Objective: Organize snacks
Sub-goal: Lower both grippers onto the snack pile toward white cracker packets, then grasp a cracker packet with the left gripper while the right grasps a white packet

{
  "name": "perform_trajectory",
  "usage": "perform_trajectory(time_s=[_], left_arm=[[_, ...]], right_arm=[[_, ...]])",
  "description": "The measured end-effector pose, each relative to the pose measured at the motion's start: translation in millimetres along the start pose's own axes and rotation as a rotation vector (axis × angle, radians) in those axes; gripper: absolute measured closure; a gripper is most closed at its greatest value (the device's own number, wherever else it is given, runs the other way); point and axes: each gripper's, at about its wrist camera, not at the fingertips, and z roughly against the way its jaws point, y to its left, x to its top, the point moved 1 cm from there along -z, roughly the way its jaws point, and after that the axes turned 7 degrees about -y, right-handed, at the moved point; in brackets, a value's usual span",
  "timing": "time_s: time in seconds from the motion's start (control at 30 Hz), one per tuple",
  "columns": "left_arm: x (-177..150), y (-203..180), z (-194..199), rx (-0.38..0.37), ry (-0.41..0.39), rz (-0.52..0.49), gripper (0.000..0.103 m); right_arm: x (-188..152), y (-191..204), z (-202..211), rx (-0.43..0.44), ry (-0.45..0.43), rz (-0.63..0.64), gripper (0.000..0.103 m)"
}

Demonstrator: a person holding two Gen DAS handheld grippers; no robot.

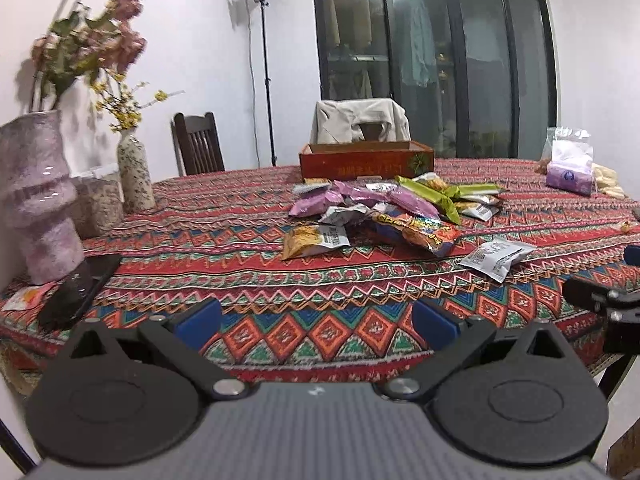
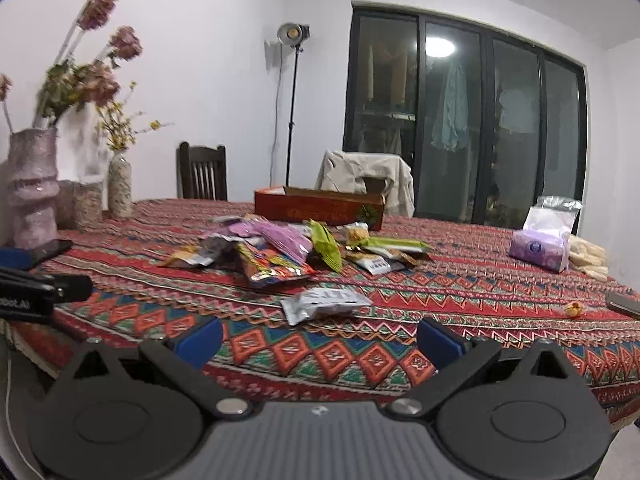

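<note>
Snack pile [image 1: 384,212] mid-table, well ahead of both claws; left claw [image 1: 316,320], right claw [image 2: 320,340] apart, seemingly empty.

Home dining rm: patterned tablecloth [image 1: 240,240], wooden chairs [image 1: 199,144], flower vases [image 1: 38,196], prob. balcony w/ laundry behind glass doors [image 1: 432,64]

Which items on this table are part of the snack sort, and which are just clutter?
Job:
snack packets piled mid-table
stray silver packet nearest the grippers
red box behind the pile, open-topped, the likely container
left gripper and right gripper, both open, empty

Clutter:
pink vase
speckled vase
phone
tissue pack
</note>
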Motion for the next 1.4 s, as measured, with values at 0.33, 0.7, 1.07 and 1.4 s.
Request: perform_trajectory(time_s=[0.33,0.7,1.07,1.4], left_arm=[[8,-9,-67,-0.032,0.085,-0.075,0.000],[31,16,-166,-0.048,0.147,-0.131,0.000],[34,20,-239,-0.086,0.265,-0.035,0.003],[33,14,-227,-0.004,0.222,0.020,0.051]], right_arm=[[-8,-24,-75,0.073,0.091,-0.167,0.000],[2,-8,-154,0.146,0.188,-0.261,0.011],[9,-19,-195,0.046,0.249,-0.069,0.028],[6,-24,-195,0.015,0.236,-0.118,0.012]])
